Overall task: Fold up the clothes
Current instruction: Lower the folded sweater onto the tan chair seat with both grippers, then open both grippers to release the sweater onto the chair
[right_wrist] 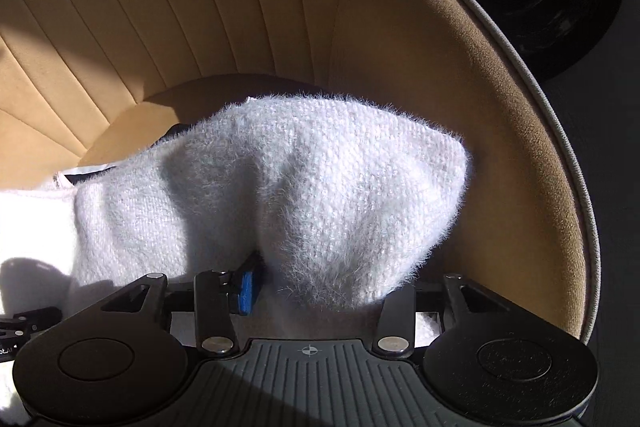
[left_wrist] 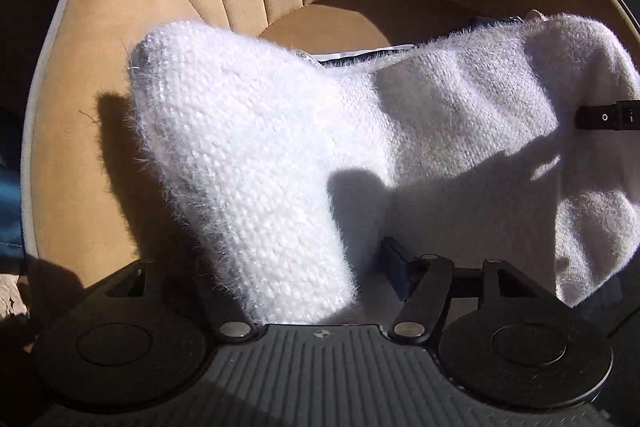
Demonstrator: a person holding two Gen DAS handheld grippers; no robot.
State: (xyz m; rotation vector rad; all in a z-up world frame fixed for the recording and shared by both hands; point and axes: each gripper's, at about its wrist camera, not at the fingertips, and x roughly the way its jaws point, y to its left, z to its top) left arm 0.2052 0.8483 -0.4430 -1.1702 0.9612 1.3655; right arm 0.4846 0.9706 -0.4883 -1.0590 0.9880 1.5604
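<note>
A: What was seen of the materials?

B: A fuzzy white knit sweater (left_wrist: 280, 155), loosely stitched and hairy at its edges, was draped over a tan suede-like shell chair (left_wrist: 100, 107) with ribbed channels and pale piping.

A: And the grippers?

B: The left gripper (left_wrist: 304, 291) and right gripper (right_wrist: 320, 291) were spread, with bunched knit between the jaws of each; pressing could not be confirmed.
</note>
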